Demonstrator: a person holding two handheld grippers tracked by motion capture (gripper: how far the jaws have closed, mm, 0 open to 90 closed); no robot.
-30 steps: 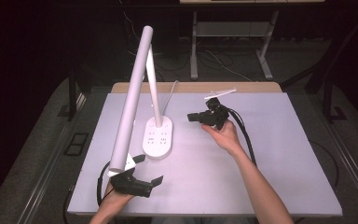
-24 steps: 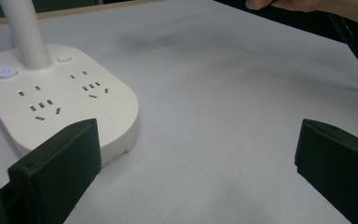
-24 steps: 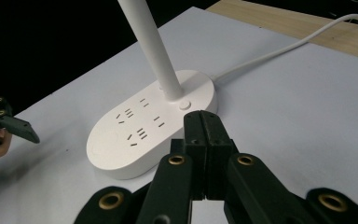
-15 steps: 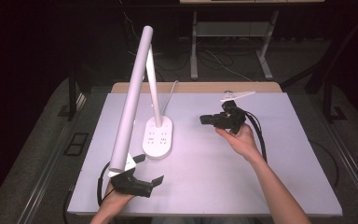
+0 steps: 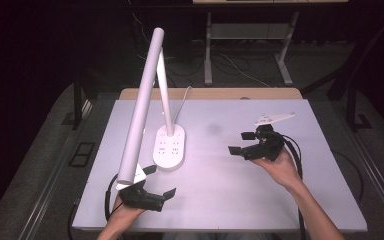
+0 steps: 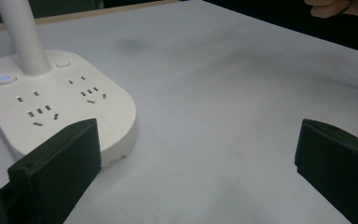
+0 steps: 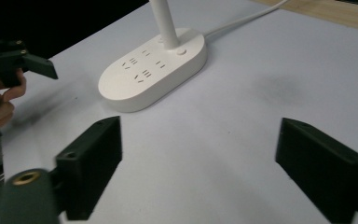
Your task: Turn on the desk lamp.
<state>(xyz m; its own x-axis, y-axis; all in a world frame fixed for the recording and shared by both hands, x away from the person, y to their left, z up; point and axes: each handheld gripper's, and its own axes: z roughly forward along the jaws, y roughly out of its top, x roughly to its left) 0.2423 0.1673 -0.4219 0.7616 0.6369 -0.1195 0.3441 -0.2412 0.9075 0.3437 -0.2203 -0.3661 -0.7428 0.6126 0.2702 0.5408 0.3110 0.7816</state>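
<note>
Closest to the person's side, the left gripper [image 5: 161, 192] sits low over the near left part of the white desk [image 5: 280, 210], held in the person's left hand [image 5: 122, 212]. Its two black fingers [image 6: 58, 170] stand wide apart with nothing between them but bare desk surface. They point toward the lamp base [image 5: 170, 146], which lies just beyond them and a little to the side; in the left gripper view the base's rounded near edge sits right behind one finger, though I can't tell whether they touch.

The free end of the lamp's long white head [image 5: 141, 107] hangs just above the left gripper, and the tube slants up and away from there toward the far side of the desk.

Further in, on the right half of the desk, the right gripper [image 5: 241, 142] is held up off the surface in the person's right hand [image 5: 280, 167]. Its fingers [image 7: 91, 170] have just been opening and now stand wide apart, empty, aimed leftward at the lamp base from well away. A black cable [image 5: 294, 150] loops off behind it.

The lamp base is a white oval block with rows of socket slots on top, sitting left of the desk's centre. A small round button with a blue light [image 6: 5, 79] shows on it beside the slim white stem [image 5: 164, 92]. A white cord [image 5: 182, 102] runs from the base toward the desk's far wooden edge [image 5: 210, 93].
</note>
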